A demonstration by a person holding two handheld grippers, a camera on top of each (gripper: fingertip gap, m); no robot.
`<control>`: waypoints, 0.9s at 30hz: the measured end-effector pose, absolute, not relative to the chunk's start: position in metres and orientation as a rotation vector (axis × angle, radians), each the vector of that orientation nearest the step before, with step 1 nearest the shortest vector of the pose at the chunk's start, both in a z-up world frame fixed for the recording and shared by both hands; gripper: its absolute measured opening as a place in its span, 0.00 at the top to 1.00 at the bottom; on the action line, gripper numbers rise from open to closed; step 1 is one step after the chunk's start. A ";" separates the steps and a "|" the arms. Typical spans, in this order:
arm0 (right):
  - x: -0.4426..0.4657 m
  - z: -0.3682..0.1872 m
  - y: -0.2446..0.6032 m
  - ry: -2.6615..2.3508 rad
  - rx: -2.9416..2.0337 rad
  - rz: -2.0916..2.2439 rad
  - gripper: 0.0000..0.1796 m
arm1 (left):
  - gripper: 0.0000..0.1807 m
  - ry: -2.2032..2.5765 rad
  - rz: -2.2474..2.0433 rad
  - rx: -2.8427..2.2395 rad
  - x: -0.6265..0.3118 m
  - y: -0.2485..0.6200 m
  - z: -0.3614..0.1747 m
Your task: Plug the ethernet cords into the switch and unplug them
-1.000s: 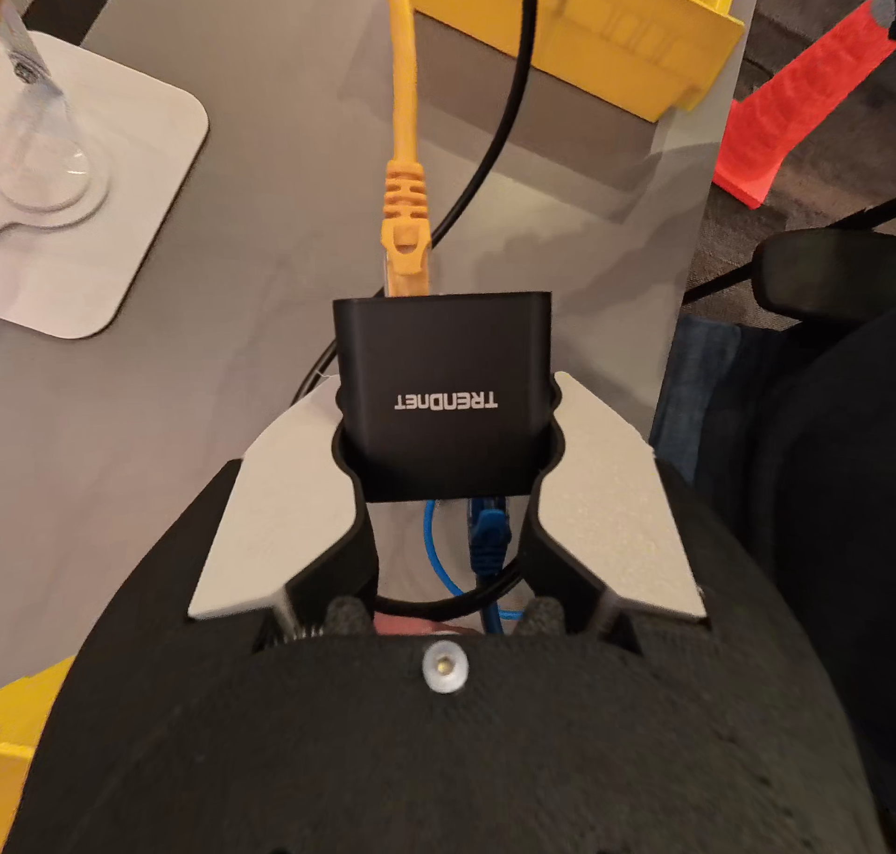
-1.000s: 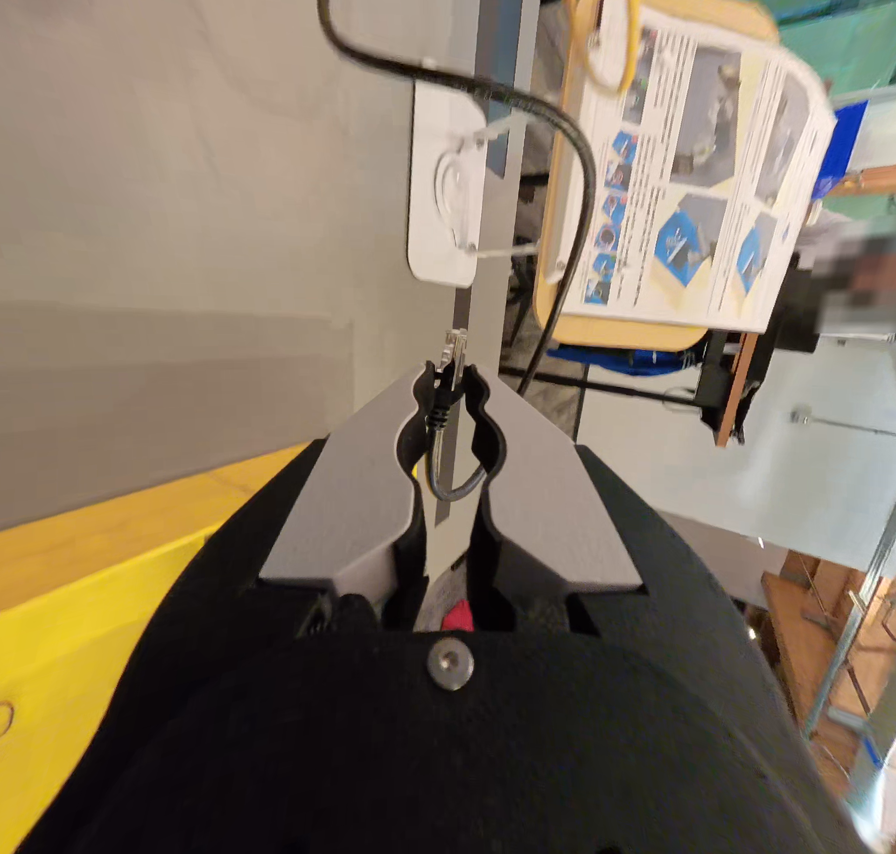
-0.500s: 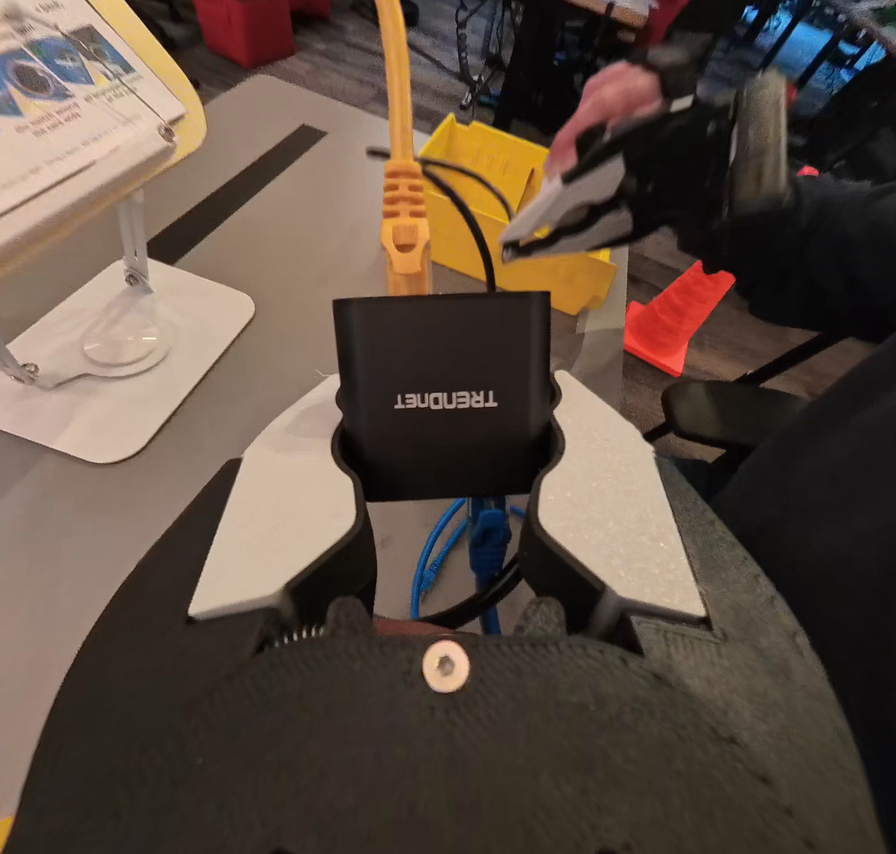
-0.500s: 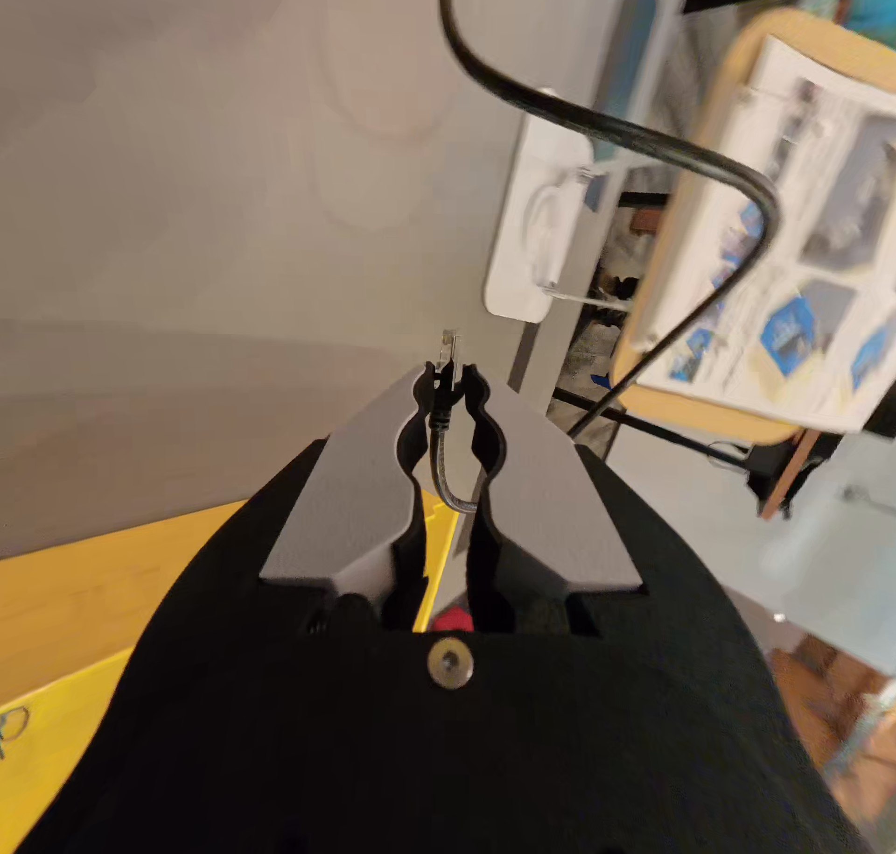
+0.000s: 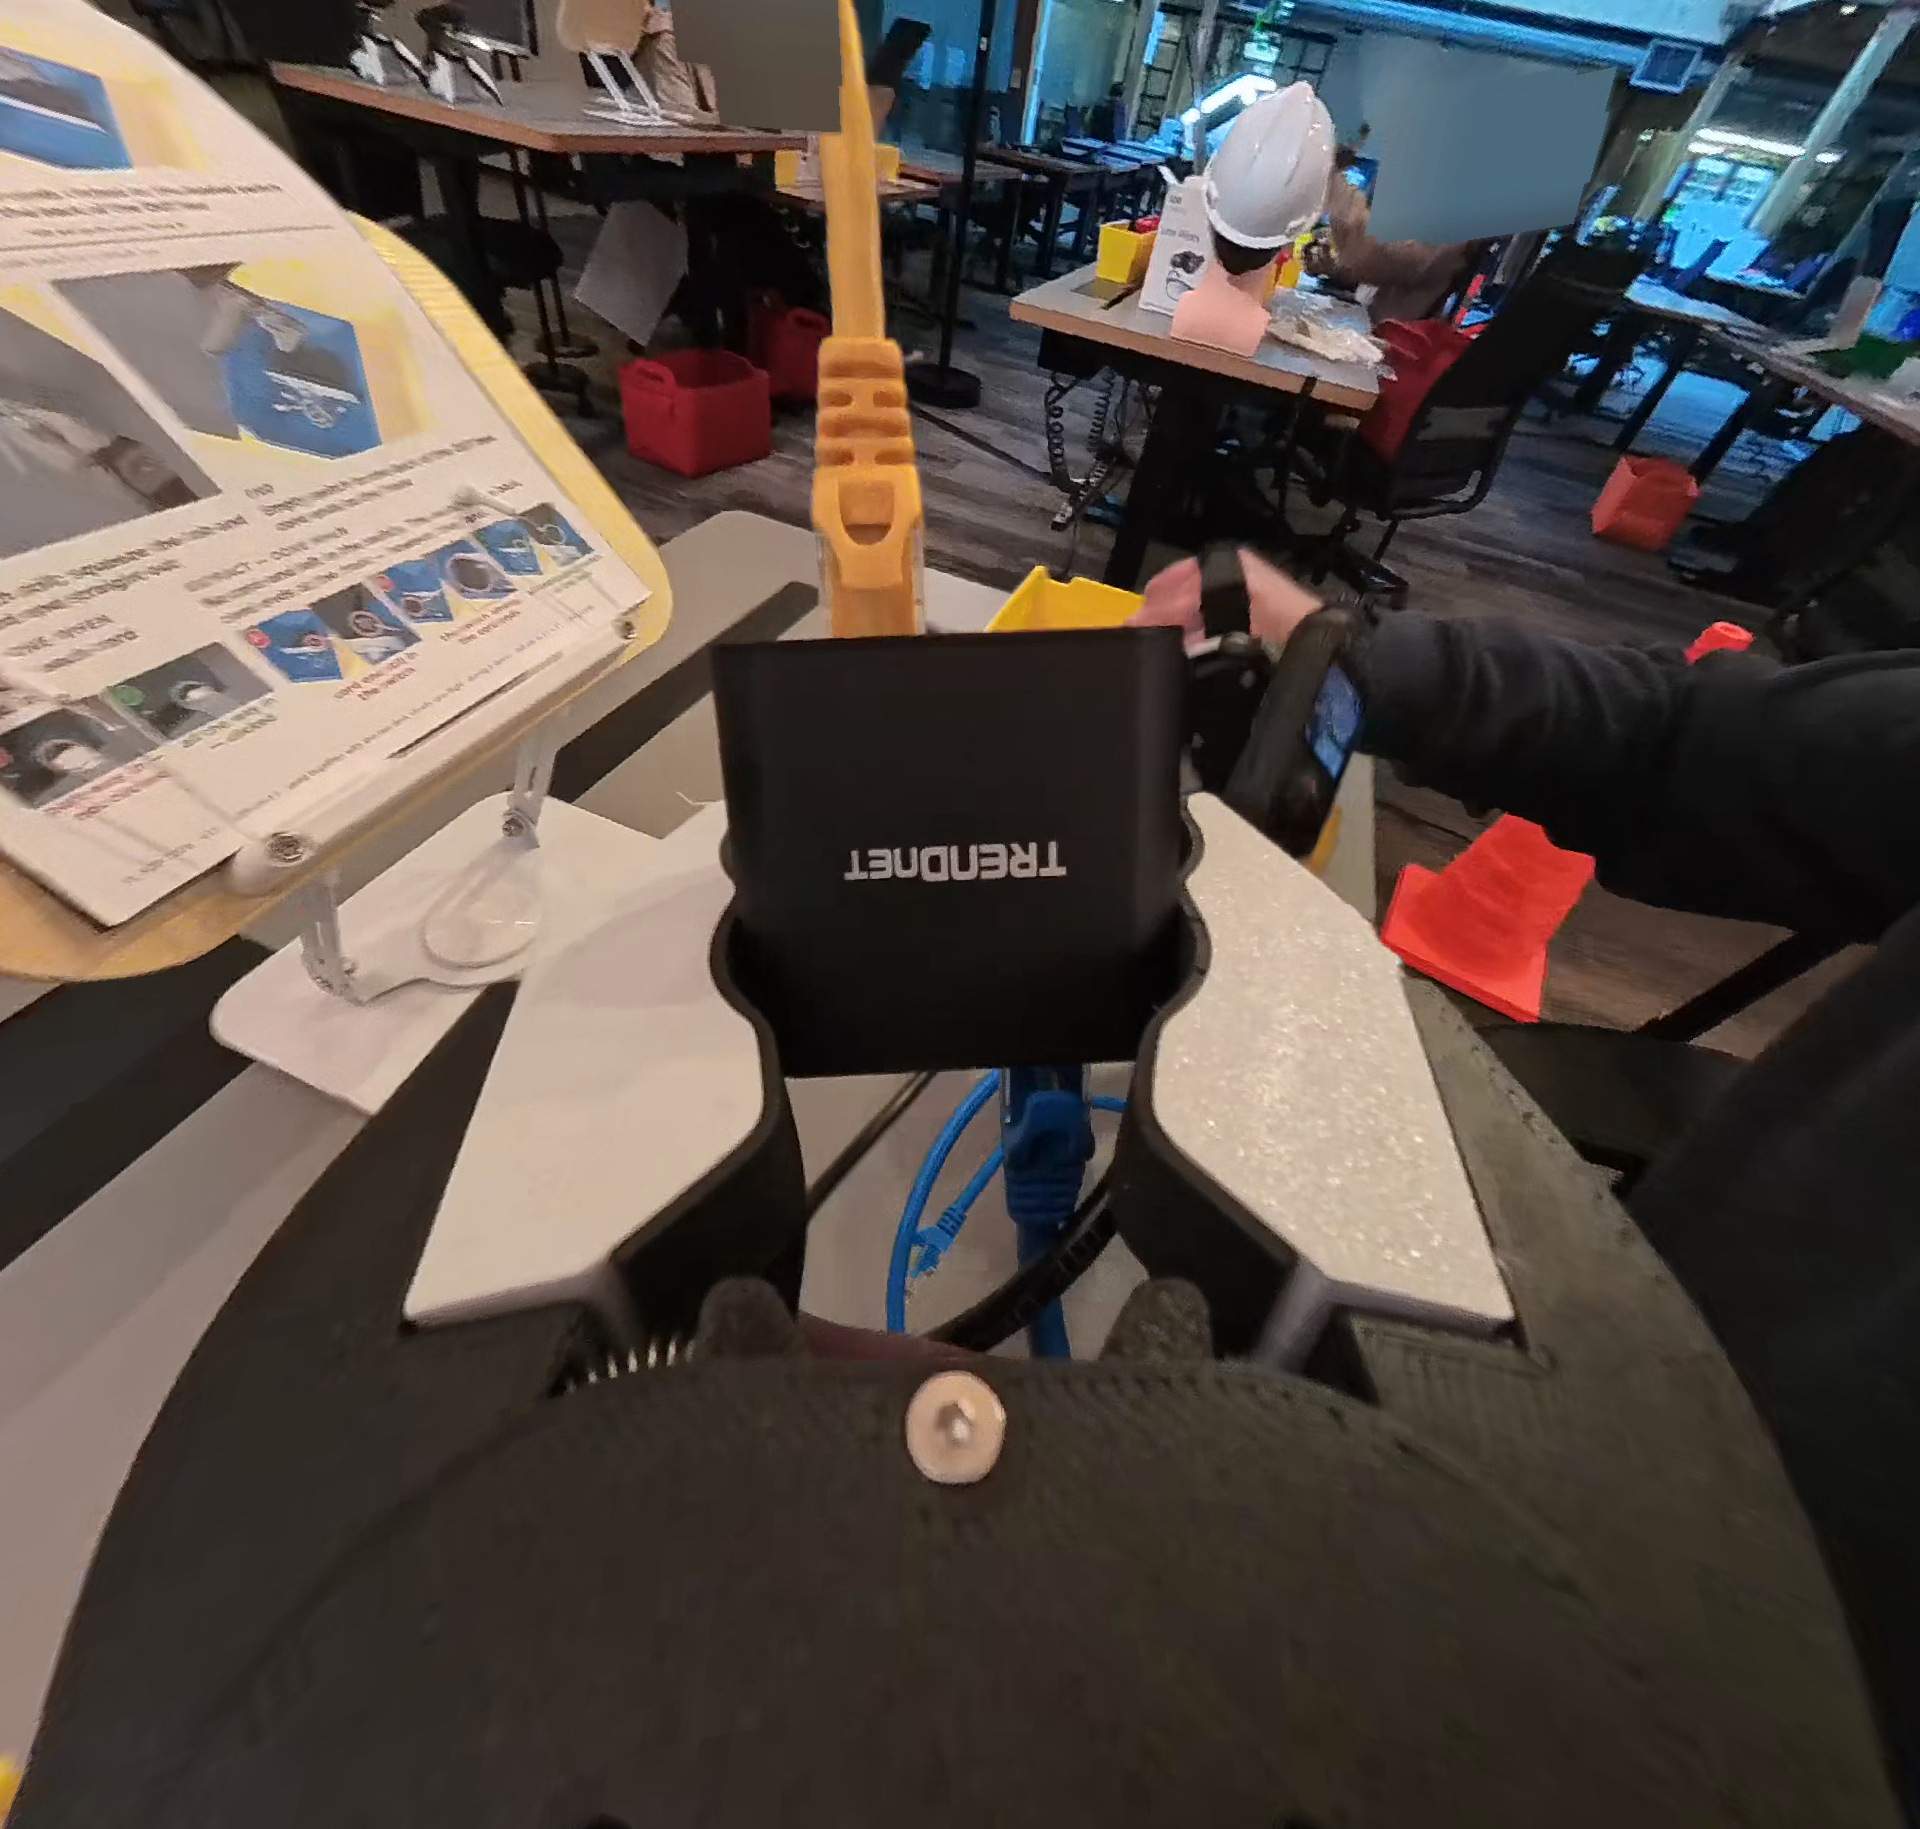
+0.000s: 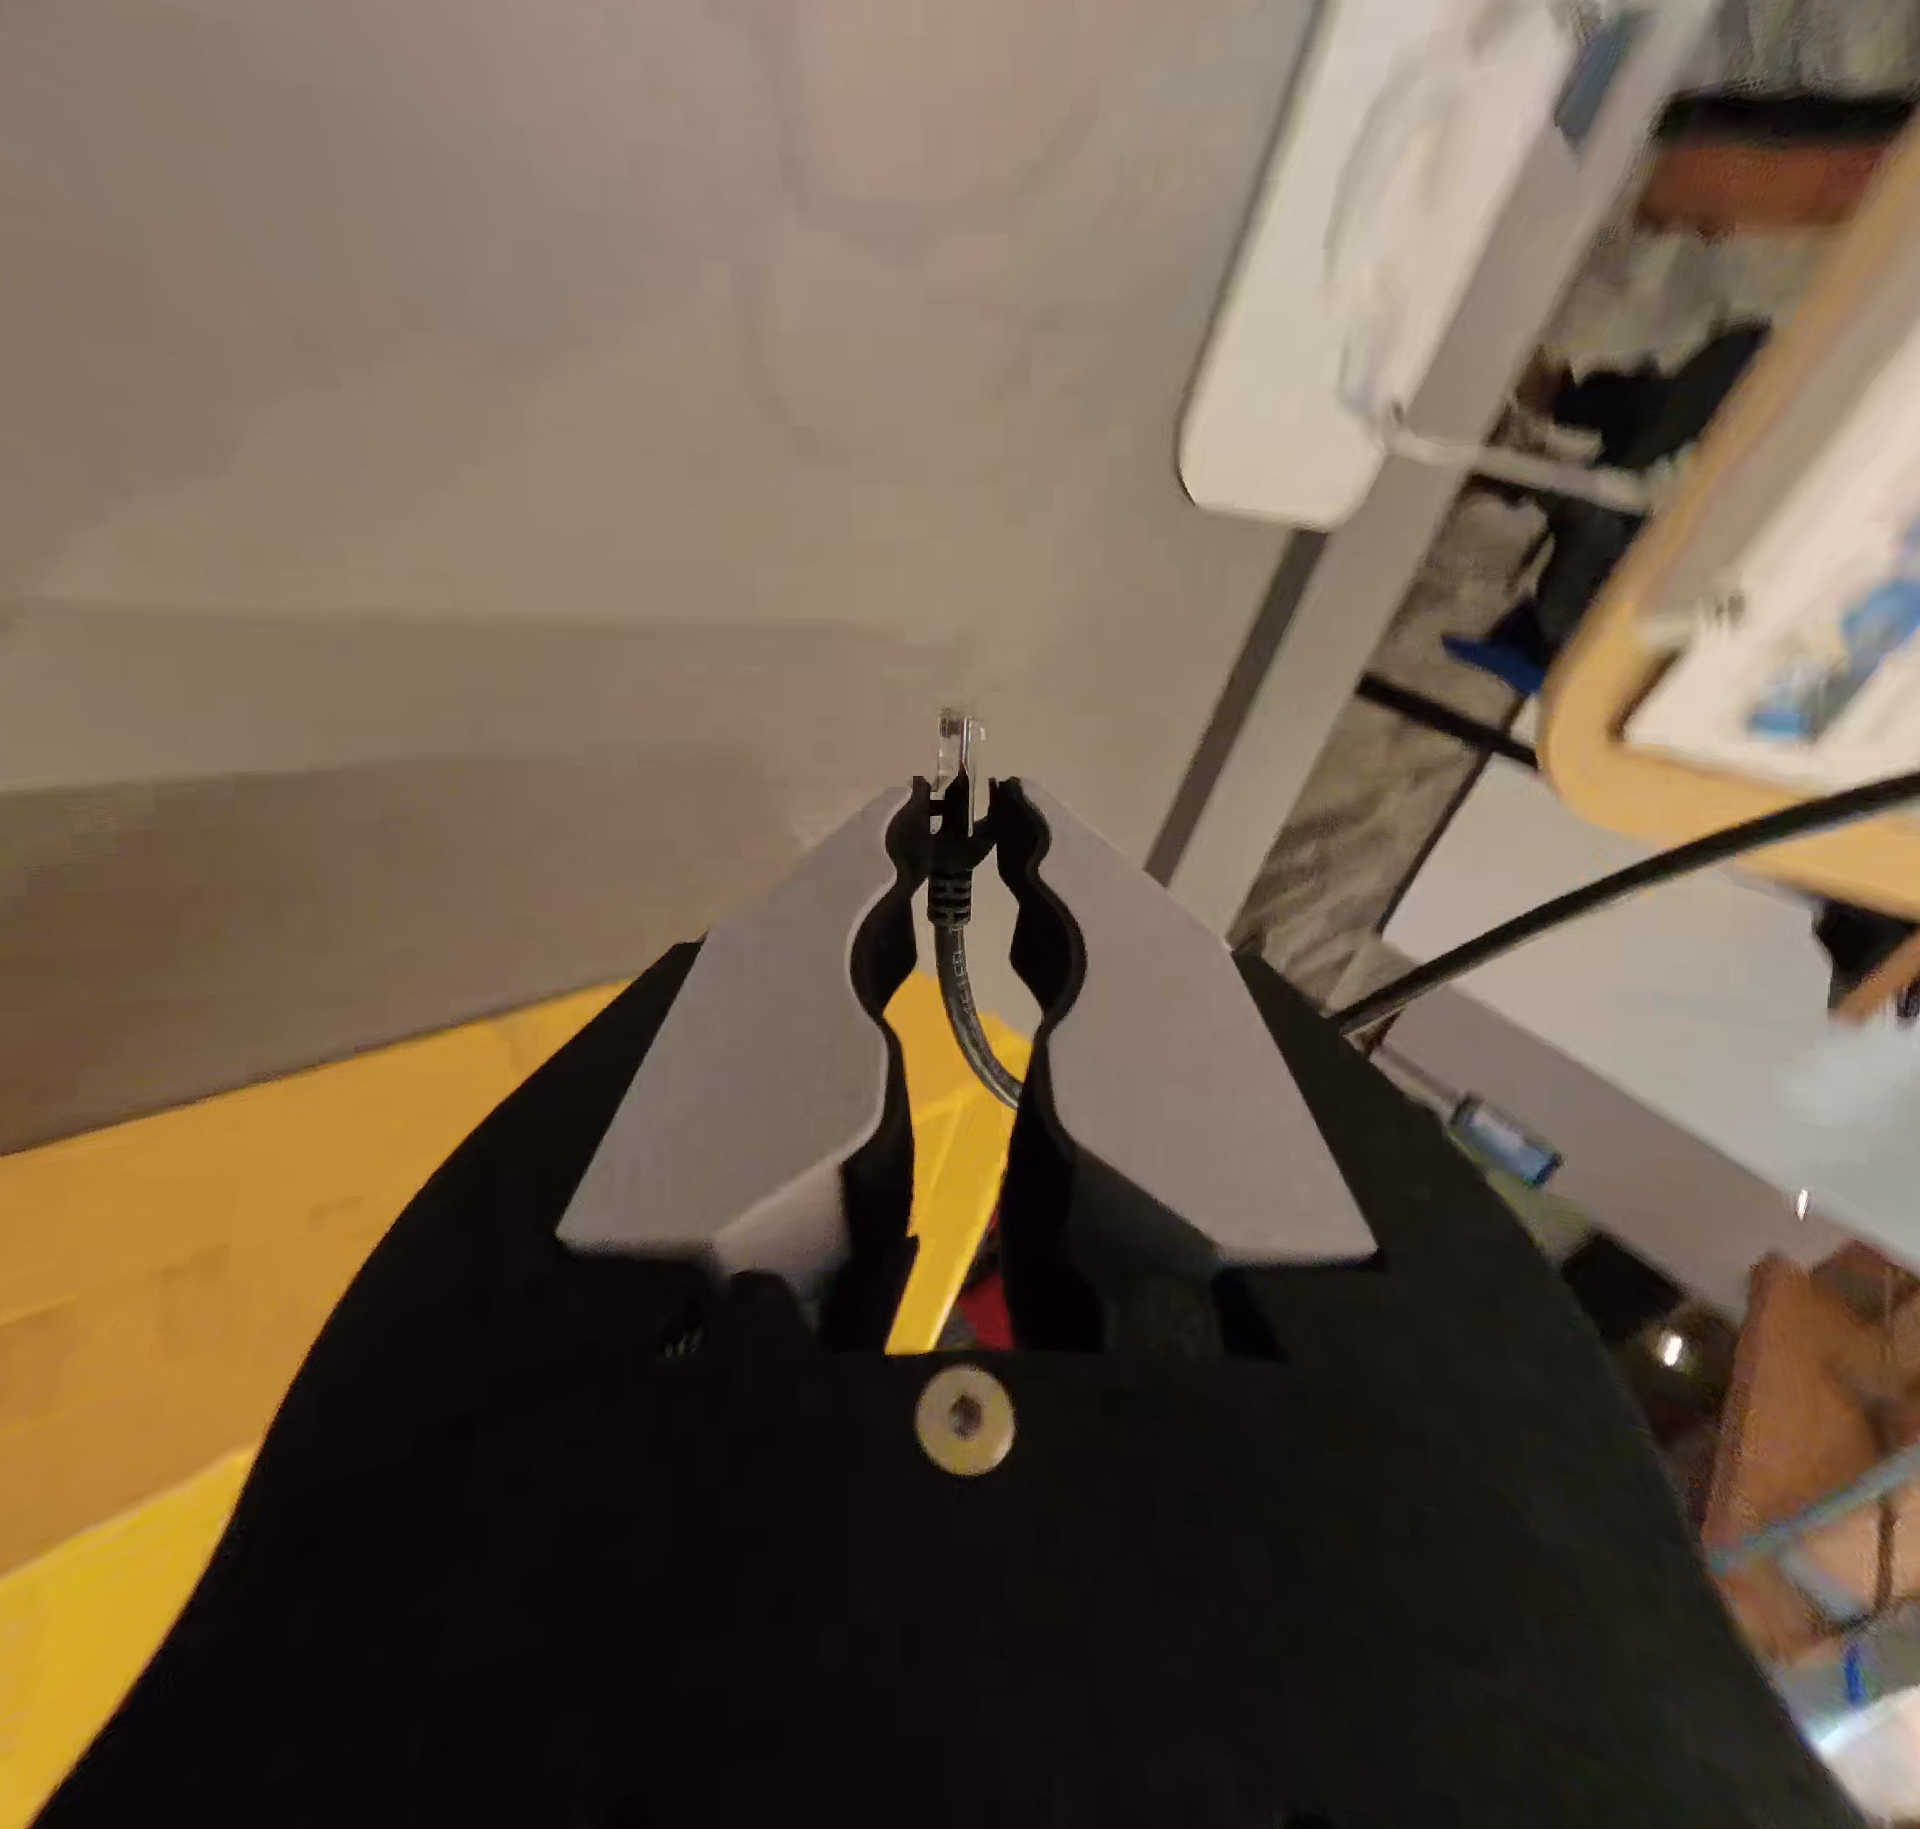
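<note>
My left gripper (image 5: 956, 844) is shut on the black switch (image 5: 951, 761) and holds it up off the table. An orange ethernet cord (image 5: 862, 491) is plugged into the switch's far side. A blue cord (image 5: 1044, 1145) and a black cable hang under its near side. My right gripper (image 6: 961, 792) is shut on the black ethernet cord's plug (image 6: 954, 844), whose clear tip (image 6: 958, 745) sticks out past the fingertips. In the left wrist view the right gripper (image 5: 1262, 730) is partly hidden behind the switch's right edge.
An instruction board (image 5: 208, 491) on a white stand base (image 5: 416, 958) stands at the left. A yellow bin (image 5: 1049, 605) sits behind the switch and also shows in the right wrist view (image 6: 260, 1260). A red cone (image 5: 1475, 917) lies on the floor. The grey table (image 6: 416, 325) is below. My hands' fingertips stand some 35 cm from each other.
My left gripper has tilted up with the switch, so the room now shows. My right gripper, still on the black plug, has dropped behind the switch's right edge.
</note>
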State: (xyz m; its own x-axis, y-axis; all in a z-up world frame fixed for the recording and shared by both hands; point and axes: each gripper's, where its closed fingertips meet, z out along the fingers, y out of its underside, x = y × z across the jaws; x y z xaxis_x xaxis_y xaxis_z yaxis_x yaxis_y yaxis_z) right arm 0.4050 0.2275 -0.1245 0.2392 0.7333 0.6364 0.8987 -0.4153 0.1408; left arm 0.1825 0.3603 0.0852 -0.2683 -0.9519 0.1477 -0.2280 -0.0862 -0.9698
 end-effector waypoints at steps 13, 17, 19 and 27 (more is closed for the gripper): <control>0.587 -0.042 0.184 -0.990 -2.472 -1.232 0.95 | 0.59 1.219 -1.413 -1.255 0.127 0.423 0.117; 0.624 -0.030 0.164 -0.871 -2.512 -1.291 0.95 | 0.60 1.146 -1.456 -1.244 0.111 0.434 0.122; 0.636 -0.020 0.156 -0.814 -2.507 -1.300 0.95 | 0.59 1.118 -1.458 -1.238 0.106 0.440 0.123; 0.557 0.037 0.173 -0.860 -2.280 -1.092 0.95 | 0.60 1.245 -1.406 -1.263 0.127 0.424 0.102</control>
